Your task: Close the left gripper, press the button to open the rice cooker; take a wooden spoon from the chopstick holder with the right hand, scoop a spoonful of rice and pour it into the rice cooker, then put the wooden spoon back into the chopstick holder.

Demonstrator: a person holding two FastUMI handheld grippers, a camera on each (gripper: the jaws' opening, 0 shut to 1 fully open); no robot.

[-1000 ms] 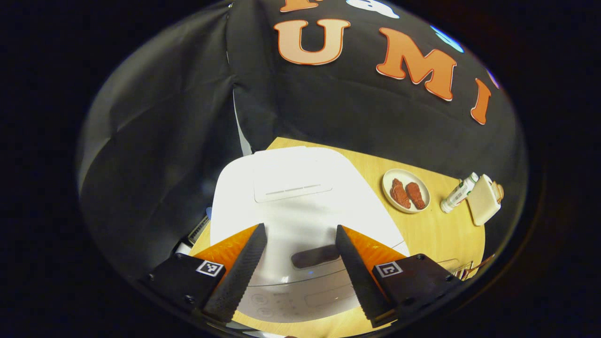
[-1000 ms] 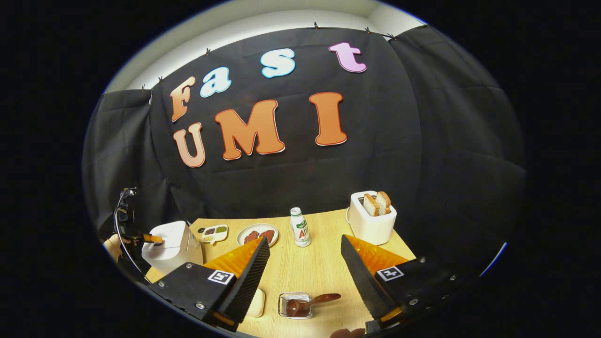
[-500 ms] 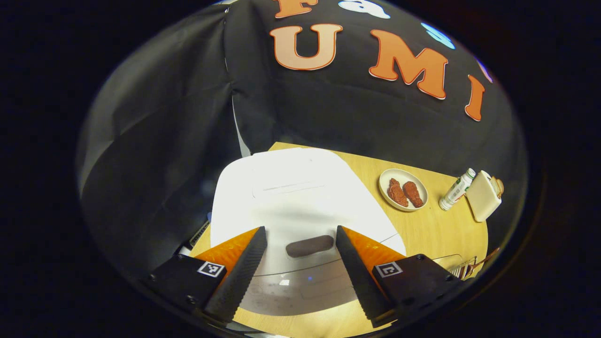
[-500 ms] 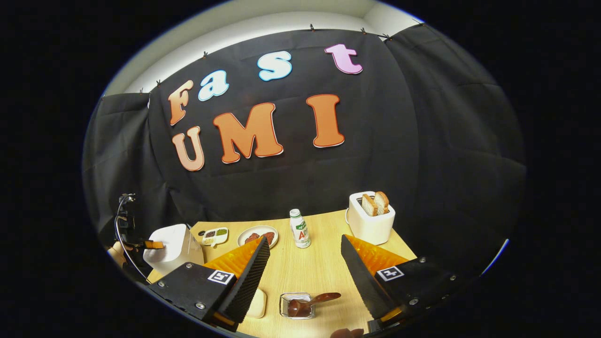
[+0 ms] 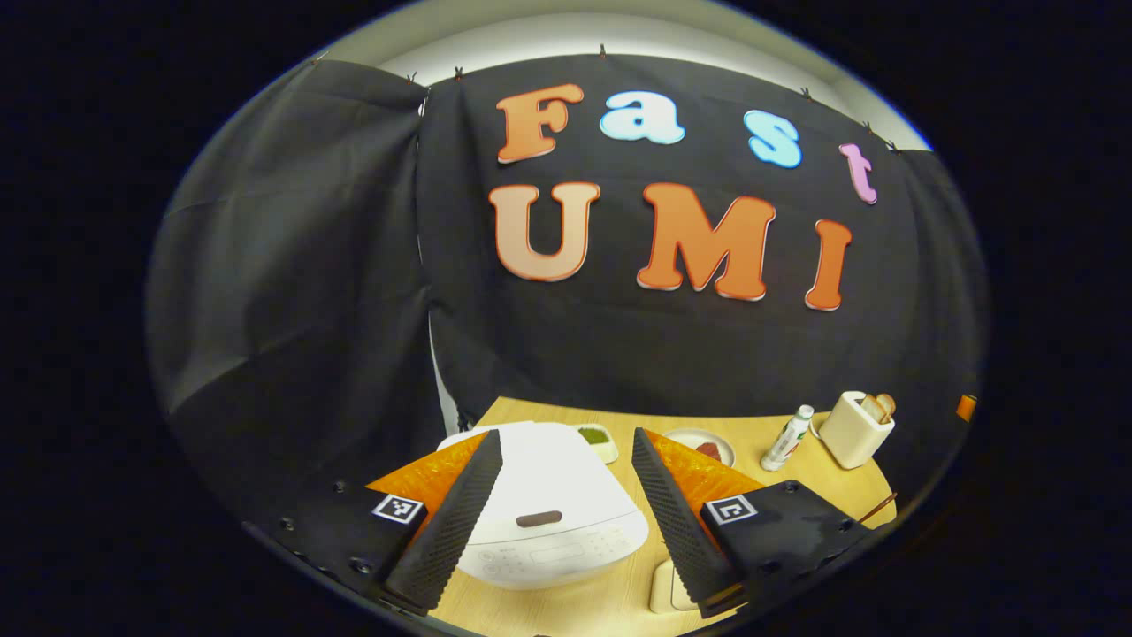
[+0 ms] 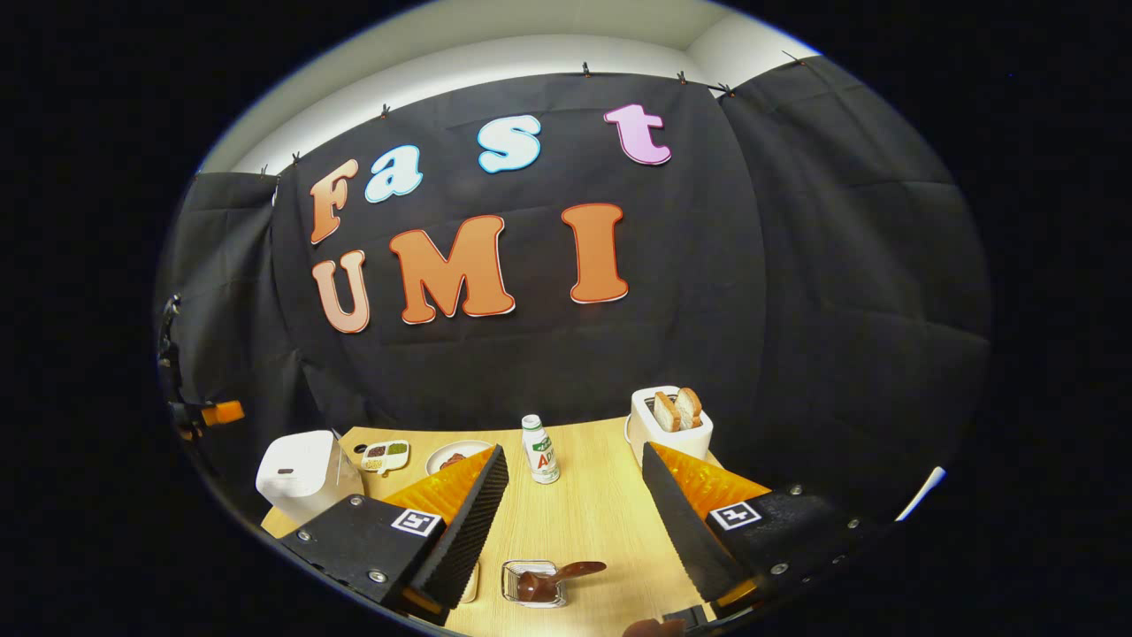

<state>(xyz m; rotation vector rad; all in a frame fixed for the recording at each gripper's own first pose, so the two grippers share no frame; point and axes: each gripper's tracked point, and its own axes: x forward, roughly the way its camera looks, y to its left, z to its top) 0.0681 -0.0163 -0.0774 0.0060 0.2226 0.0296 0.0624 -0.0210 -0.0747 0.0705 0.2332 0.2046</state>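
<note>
The white rice cooker (image 5: 553, 495) stands with its lid down, and its dark button (image 5: 539, 518) faces me. My left gripper (image 5: 564, 435) hangs open in front of and above the cooker, touching nothing. In the right gripper view the cooker (image 6: 296, 464) stands at the table's left end. A brown wooden spoon (image 6: 557, 577) lies tilted in the small clear chopstick holder (image 6: 529, 591) near the front edge. My right gripper (image 6: 573, 451) is open above the holder, with nothing between its fingers.
A white toaster (image 6: 669, 425) with two bread slices stands at the back right. A small bottle (image 6: 538, 451), a plate of meat (image 6: 451, 458) and a divided condiment dish (image 6: 385, 453) line the back. A cream flat object (image 5: 663, 588) lies right of the cooker.
My left gripper has drawn back and tilted up from right above the cooker's lid, staying open. The lid stays down. My right gripper has shifted back slightly.
</note>
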